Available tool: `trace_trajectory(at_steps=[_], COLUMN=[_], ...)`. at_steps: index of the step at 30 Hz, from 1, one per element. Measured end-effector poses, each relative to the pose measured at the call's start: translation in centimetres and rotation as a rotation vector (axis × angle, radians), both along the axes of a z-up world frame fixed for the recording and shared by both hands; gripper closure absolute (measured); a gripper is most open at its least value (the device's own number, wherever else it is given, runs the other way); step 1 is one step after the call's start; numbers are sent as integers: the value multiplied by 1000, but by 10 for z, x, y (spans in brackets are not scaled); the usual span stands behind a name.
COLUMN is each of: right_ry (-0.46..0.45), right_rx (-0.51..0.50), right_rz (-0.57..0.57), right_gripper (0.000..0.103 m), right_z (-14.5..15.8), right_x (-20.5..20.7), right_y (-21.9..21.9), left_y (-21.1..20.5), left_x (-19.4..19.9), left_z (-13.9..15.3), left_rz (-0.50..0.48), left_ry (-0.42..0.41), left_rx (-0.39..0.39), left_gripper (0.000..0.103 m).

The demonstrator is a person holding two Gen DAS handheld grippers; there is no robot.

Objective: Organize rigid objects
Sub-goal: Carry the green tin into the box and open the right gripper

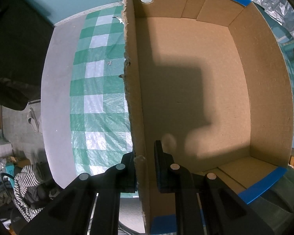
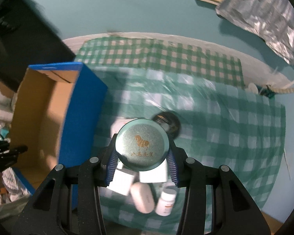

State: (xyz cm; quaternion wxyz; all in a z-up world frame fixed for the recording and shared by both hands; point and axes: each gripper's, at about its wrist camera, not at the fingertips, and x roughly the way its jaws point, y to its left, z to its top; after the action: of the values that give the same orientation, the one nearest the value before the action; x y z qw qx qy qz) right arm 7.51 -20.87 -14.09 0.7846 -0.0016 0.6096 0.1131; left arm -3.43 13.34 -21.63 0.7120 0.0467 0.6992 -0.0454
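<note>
In the left wrist view an open cardboard box point(image 1: 196, 78) with blue tape on its rim has nothing inside. My left gripper point(image 1: 144, 155) points straight down and is shut on the box's torn left wall point(image 1: 134, 98), one finger outside and one inside. In the right wrist view my right gripper point(image 2: 142, 148) is shut on a round green tin point(image 2: 142, 145) with a gold horse mark, held above the checked cloth. Under the tin lie white small boxes point(image 2: 121, 182), a white oval case point(image 2: 142, 197), a white pill bottle point(image 2: 165, 201) and a black round object point(image 2: 169, 123).
The blue-sided box point(image 2: 76, 113) stands left of the tin in the right wrist view. A green checked cloth point(image 2: 215, 117) covers the white table point(image 1: 56, 78). A crinkled silver bag point(image 2: 264, 19) lies at the far right. Striped clothing point(image 1: 27, 186) lies below the table edge.
</note>
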Motion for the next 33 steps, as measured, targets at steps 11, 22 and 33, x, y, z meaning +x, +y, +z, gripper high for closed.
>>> trace_trajectory(at_steps=[11,22,33], right_ry=[-36,-53,17], right_rx=[49,56,16], right_rz=[138,272,366], right_gripper=[59,59,59], right_z=[32,40,1], right_x=[25,47,57], right_y=[62,124,170], left_y=[-6,-7,-4], left_x=[-1,-1,-2], left_z=[1,1,-1], left_rz=[-9,-11,4], left_ry=[4,4,4], left_rx=[10,9,6], left_gripper=[90,90,90])
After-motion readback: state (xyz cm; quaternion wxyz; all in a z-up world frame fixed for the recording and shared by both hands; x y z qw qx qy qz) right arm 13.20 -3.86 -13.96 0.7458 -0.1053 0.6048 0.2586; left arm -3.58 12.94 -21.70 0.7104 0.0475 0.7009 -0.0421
